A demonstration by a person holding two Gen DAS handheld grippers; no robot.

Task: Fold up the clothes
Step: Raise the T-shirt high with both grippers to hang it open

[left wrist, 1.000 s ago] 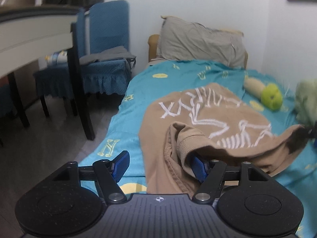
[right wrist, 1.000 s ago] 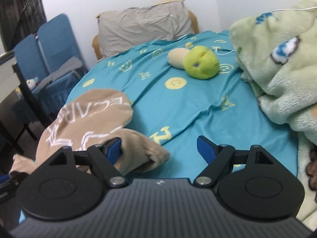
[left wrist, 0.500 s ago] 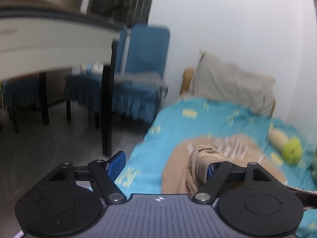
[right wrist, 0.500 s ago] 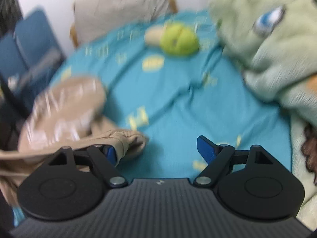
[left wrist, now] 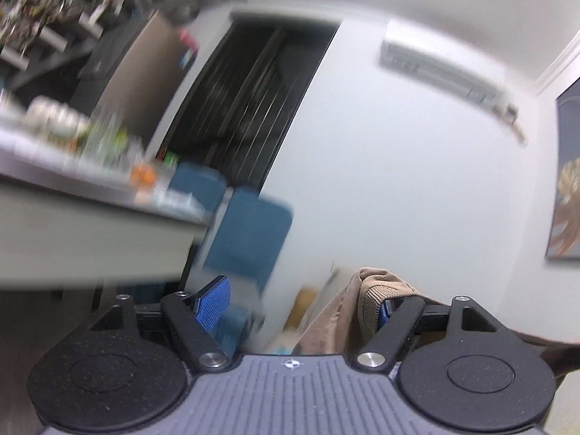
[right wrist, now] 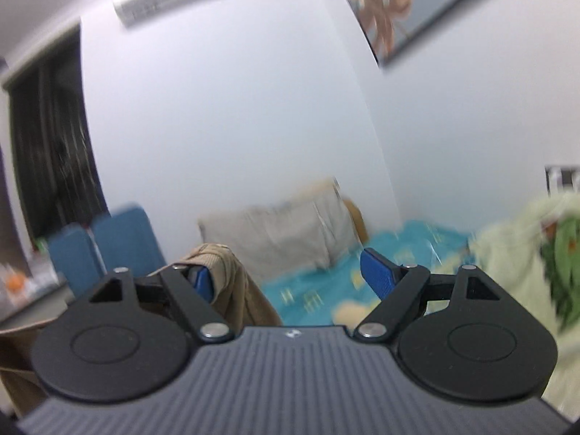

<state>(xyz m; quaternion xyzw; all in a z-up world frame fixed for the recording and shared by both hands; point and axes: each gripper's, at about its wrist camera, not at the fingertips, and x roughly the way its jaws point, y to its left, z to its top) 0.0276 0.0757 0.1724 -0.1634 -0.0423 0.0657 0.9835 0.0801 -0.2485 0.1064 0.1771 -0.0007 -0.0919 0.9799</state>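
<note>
My left gripper (left wrist: 302, 299) and right gripper (right wrist: 286, 275) stand spread; the tan sweatshirt (left wrist: 373, 290) merely hangs over one finger each. Unclamped, I judge it may slide off.

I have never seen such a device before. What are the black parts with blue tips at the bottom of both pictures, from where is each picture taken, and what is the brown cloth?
No robot is here. A person holds a hand tool in each hand, each with two fingers and a camera looking forward along them. One picture comes from the left gripper, the other from the right gripper. The black arms with blue pads are their fingers.

Both grippers stand wide open. A tan garment is draped over one finger of each: the picture-right finger in the left view, the picture-left finger in the right view. It hangs hooked there, not pinched.

Both views are blurred. The right view shows a bed with a turquoise sheet, a grey pillow and a pale green blanket. The left view shows a desk and a blue chair.
</note>
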